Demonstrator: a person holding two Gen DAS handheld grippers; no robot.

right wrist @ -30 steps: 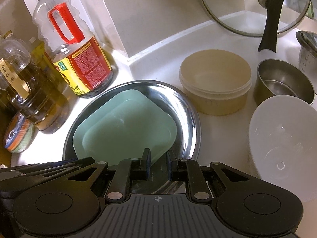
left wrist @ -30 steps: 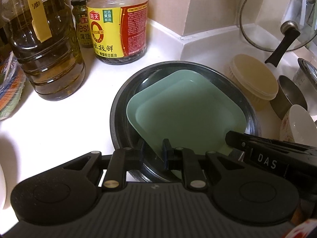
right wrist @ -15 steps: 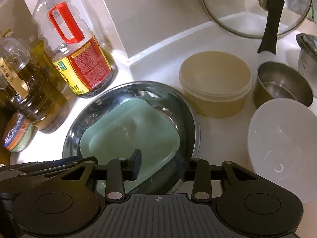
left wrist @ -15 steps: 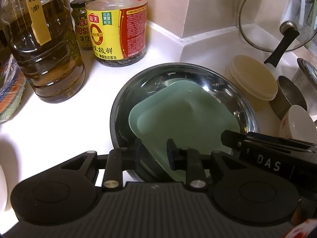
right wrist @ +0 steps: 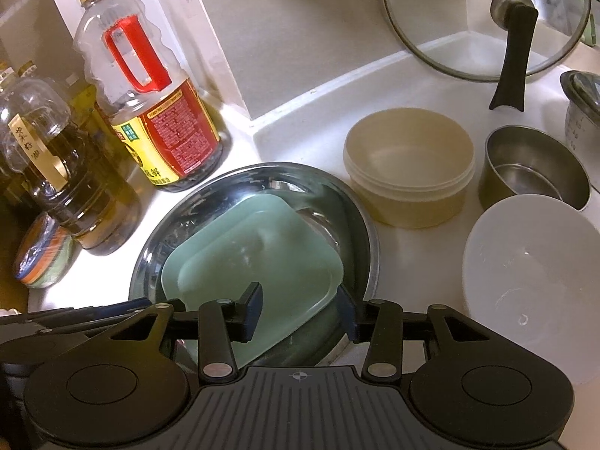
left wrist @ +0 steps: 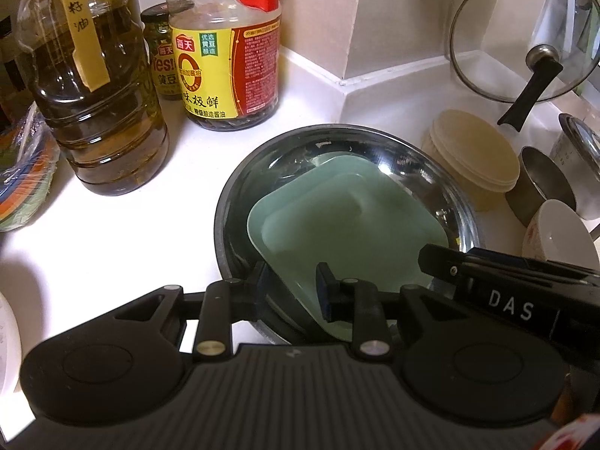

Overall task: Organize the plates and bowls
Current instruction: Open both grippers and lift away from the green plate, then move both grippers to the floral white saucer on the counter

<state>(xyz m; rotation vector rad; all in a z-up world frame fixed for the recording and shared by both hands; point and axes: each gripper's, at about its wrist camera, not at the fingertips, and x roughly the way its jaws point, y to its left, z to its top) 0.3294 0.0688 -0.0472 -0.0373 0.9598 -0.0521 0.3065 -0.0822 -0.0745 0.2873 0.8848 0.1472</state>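
Note:
A pale green square plate [left wrist: 348, 221] [right wrist: 255, 258] lies in a round steel dish [left wrist: 412, 172] [right wrist: 210, 202] on the white counter, with its near corner towards me. My left gripper [left wrist: 293, 288] stands open at the dish's near rim. That rim and the plate's near edge sit in its gap, and the pads do not press on them. My right gripper [right wrist: 299, 311] is open wider over the plate's other near corner, also without pressing. Each gripper shows at the edge of the other's view.
Close to the right of the dish are stacked beige tubs [right wrist: 408, 172], a steel cup [right wrist: 532, 165] and a white bowl [right wrist: 532, 266]. A glass lid [right wrist: 487, 18] leans on the back wall. A soy sauce bottle [right wrist: 157, 112] and an oil bottle [left wrist: 97, 93] stand at the left.
Both grippers' jaws have spread apart off the green plate's near edge. The plate has settled lower into the steel dish and slid a little towards me.

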